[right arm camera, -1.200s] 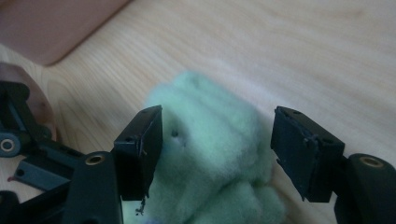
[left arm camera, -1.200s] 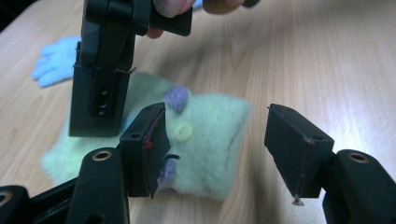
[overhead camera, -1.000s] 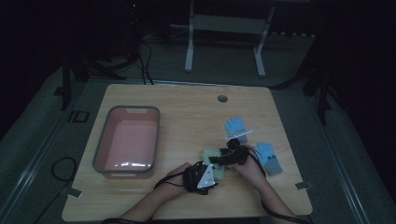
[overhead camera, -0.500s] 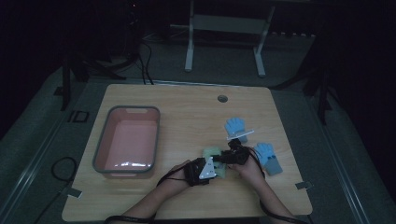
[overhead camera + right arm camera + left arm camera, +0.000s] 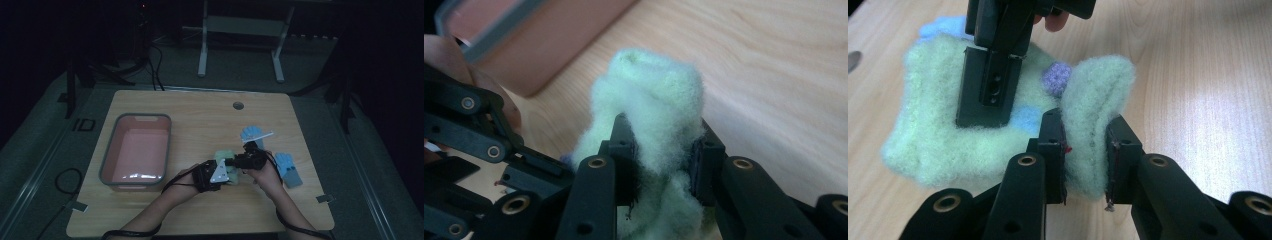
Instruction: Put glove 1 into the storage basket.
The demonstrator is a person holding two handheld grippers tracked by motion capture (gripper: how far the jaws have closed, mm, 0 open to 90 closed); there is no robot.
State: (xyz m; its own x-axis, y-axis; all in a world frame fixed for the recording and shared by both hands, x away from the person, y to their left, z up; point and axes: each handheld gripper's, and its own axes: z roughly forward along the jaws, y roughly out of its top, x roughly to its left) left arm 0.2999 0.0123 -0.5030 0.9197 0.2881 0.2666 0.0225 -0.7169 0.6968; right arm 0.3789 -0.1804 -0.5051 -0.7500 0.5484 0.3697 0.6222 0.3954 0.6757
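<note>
Both claws, left [image 5: 1086,152] and right [image 5: 663,160], pinch fuzzy green sock [image 5: 948,135].

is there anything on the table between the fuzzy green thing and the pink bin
Nothing visible does. Both grippers, left and right, pinch the fuzzy green item, and the wood between it and the pink bin is bare. The blue gloves lie on the far side.

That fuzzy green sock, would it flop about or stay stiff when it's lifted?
Probably floppy: the green sock bunches into a fold between the left gripper jaws. Likely light, since it squashes easily in the right gripper. The fuzzy pile should resist slipping.
</note>
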